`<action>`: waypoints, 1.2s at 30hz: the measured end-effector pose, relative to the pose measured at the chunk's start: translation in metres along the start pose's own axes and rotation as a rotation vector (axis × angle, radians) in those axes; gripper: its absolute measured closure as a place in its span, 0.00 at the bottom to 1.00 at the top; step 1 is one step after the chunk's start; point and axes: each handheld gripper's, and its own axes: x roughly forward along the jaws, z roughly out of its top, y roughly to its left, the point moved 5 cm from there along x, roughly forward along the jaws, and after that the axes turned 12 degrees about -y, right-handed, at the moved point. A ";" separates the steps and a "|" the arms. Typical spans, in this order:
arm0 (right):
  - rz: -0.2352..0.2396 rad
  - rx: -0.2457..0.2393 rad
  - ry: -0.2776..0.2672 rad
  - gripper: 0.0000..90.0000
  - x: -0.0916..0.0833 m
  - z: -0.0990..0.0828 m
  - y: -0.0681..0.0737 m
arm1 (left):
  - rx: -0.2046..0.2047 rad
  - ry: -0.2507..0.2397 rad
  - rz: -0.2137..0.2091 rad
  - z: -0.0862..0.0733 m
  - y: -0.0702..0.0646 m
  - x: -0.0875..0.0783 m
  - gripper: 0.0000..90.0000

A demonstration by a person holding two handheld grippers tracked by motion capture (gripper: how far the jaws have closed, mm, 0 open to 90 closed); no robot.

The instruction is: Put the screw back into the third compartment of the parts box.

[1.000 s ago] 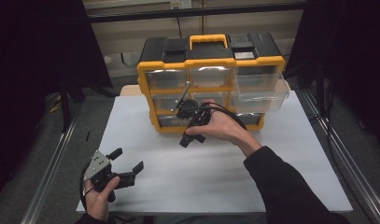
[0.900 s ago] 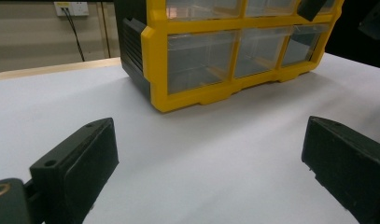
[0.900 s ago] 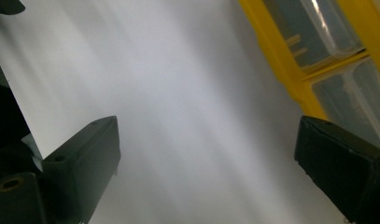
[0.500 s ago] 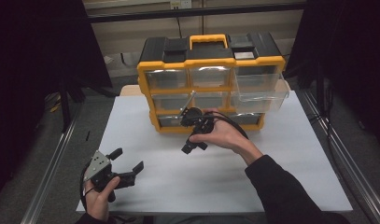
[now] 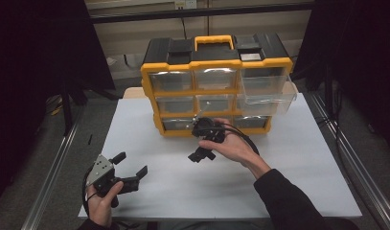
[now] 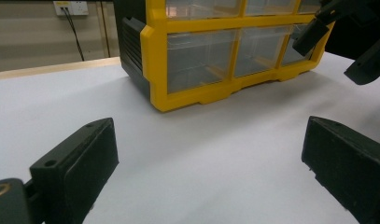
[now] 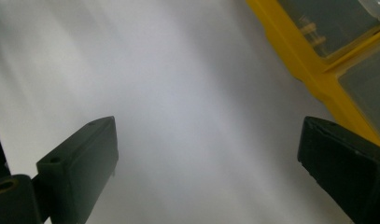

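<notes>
a white table (image 5: 298,182) carries a yellow drawer organizer (image 5: 216,72) standing at its far edge.

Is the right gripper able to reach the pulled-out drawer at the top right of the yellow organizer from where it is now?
Probably yes. The right gripper is open, holds nothing, and sits just before the organizer. The open drawer juts out up and to its right, with nothing between them.

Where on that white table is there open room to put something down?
The white table is bare on its right side, between the right gripper and the right edge, and between the two grippers. It is crowded at the back, where the yellow drawer cabinet stands with one drawer pulled out.
</notes>
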 end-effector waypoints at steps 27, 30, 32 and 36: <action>-0.041 0.075 -0.160 0.07 0.002 -0.047 -0.019 | 0.001 0.004 -0.002 0.000 0.000 0.000 0.04; -0.059 0.066 -0.178 0.07 0.000 -0.053 -0.021 | 0.000 0.003 -0.002 0.000 0.000 0.000 0.04; -0.057 0.074 -0.183 0.07 -0.003 -0.057 -0.020 | 0.001 0.004 -0.002 0.000 0.000 0.000 0.04; -0.071 0.056 -0.225 0.06 -0.008 -0.064 -0.023 | 0.002 0.004 -0.002 0.000 0.000 0.000 0.04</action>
